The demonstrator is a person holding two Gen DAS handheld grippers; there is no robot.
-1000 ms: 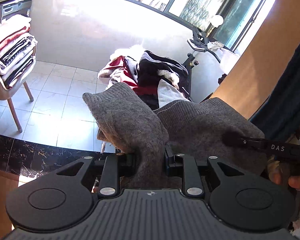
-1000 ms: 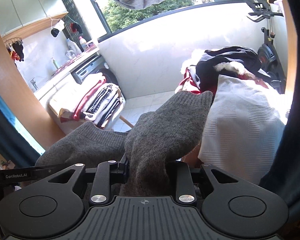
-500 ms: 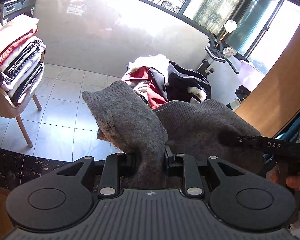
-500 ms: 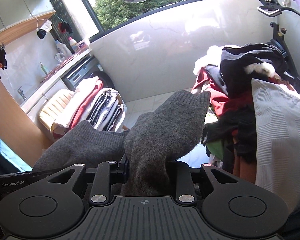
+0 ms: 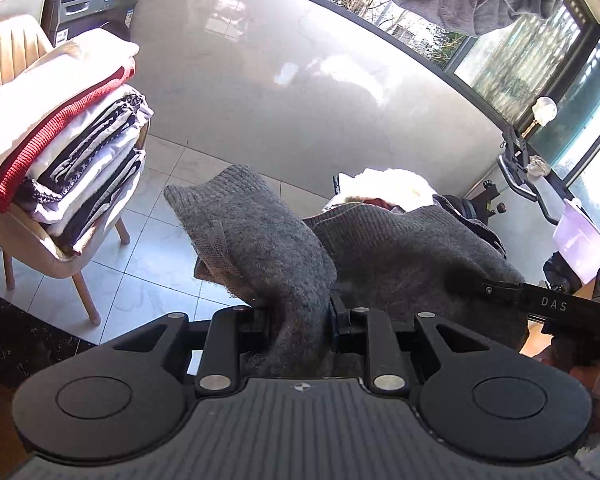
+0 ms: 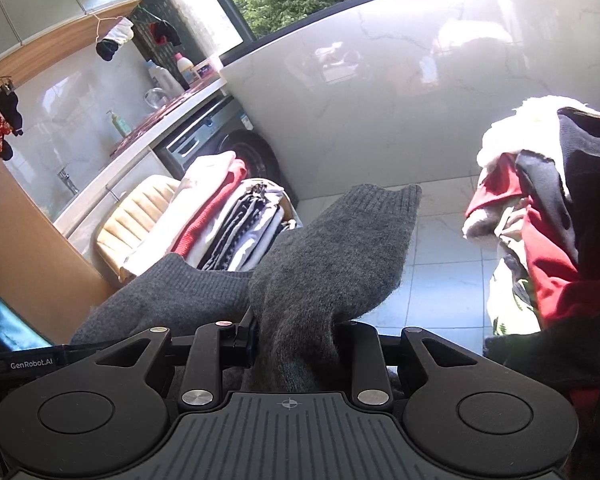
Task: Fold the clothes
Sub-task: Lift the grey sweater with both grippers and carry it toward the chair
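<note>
Sunlit tiled balcony floor (image 5: 160, 216), folded stack (image 5: 60, 128) waiting on chair.
Each hand-held gripper, left (image 5: 298, 316) and right (image 6: 296, 330), is clamped on the grey sweater (image 5: 400, 256); keep it level and taut.

Both views have swung toward the chair's folded stack (image 5: 60, 128).

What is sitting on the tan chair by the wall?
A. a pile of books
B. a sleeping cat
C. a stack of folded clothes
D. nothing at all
C: the tan chair carries a neat stack of folded clothes, white, red and black-and-white layers piled one on another.
</note>
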